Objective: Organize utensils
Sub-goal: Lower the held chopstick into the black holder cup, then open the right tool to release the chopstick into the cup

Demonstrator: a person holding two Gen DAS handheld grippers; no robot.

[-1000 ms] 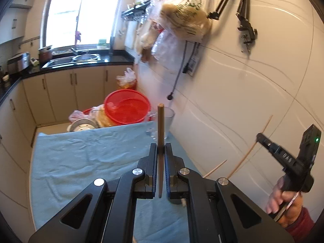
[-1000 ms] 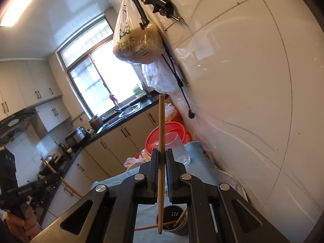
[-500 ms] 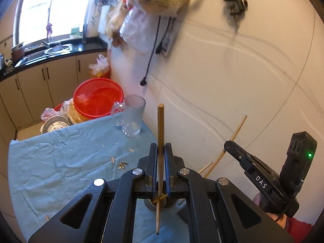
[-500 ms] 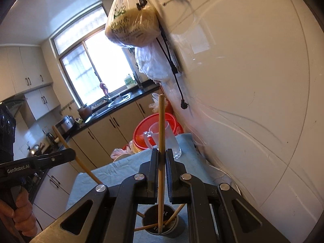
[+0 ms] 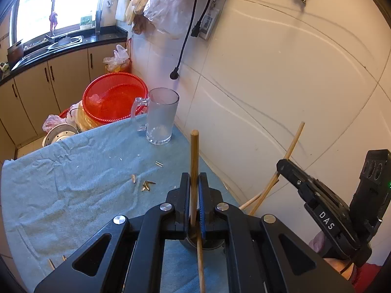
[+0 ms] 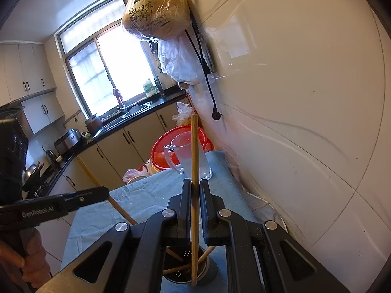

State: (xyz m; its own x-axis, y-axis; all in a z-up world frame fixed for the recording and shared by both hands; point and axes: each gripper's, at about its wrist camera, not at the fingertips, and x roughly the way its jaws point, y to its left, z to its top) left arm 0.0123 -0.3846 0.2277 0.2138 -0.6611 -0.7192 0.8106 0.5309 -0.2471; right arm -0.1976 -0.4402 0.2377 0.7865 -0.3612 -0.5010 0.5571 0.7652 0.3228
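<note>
My left gripper (image 5: pixel 194 185) is shut on a wooden chopstick (image 5: pixel 194 156) held upright over a dark perforated utensil holder (image 5: pixel 207 243) on the blue cloth. My right gripper (image 6: pixel 194 190) has its jaws slightly parted around a second chopstick (image 6: pixel 194 161), whose lower end is inside the holder (image 6: pixel 188 266), so the grip is unclear. Other chopsticks (image 6: pixel 176 268) lean in the holder. The right gripper (image 5: pixel 317 205) with its chopstick (image 5: pixel 290 149) shows in the left wrist view. The left gripper (image 6: pixel 63 202) shows in the right wrist view.
A glass mug (image 5: pixel 161 117) stands at the table's far end beside a red basket (image 5: pixel 114 100). The white tiled wall (image 5: pixel 281 85) runs along the right. Small scraps (image 5: pixel 146 184) lie on the blue cloth (image 5: pixel 61 183). Bags hang above (image 6: pixel 156 9).
Both grippers have tilted down and moved in over the holder. The right chopstick's lower end has gone into the holder and the right jaws look slightly wider apart.
</note>
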